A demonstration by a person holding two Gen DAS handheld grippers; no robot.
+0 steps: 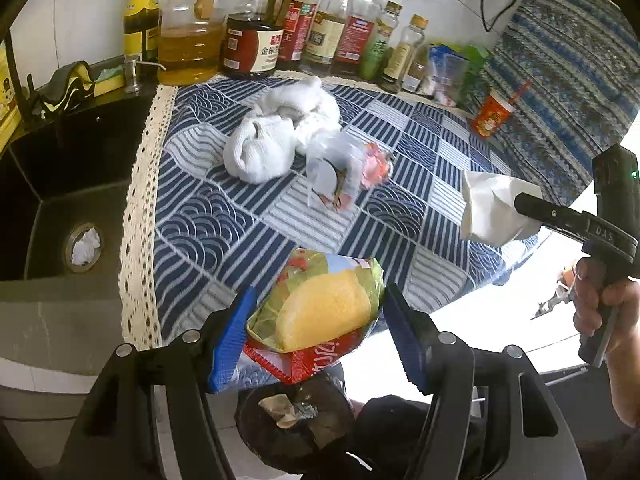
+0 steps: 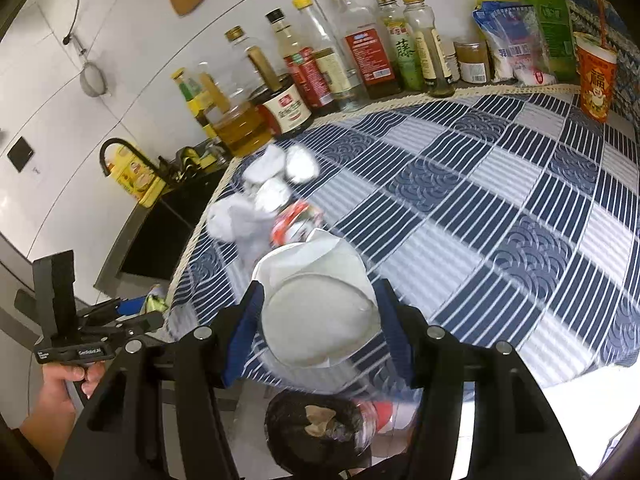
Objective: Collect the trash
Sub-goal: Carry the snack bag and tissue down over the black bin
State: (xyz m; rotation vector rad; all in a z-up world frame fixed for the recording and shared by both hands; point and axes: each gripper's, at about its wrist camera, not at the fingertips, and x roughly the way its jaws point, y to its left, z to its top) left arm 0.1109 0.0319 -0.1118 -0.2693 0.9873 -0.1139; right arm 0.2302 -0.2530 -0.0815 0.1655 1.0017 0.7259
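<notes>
My left gripper (image 1: 316, 332) is shut on a crumpled snack bag (image 1: 320, 312), green, yellow and red, held over the counter's front edge above a black trash bin (image 1: 296, 424). My right gripper (image 2: 316, 320) is shut on a white crumpled paper (image 2: 320, 300), also above the bin (image 2: 316, 432); the paper shows in the left wrist view (image 1: 492, 208) too. On the blue checked cloth (image 1: 224, 216) lie a white towel (image 1: 280, 136), a clear plastic wrapper (image 1: 332, 168) and a pink-red wrapper (image 1: 376, 164).
A black sink (image 1: 60, 184) with a paper wad at its drain (image 1: 85, 247) lies left. Oil and sauce bottles (image 1: 248, 32) line the back wall. An orange cup (image 2: 596, 76) with a straw stands at the back right.
</notes>
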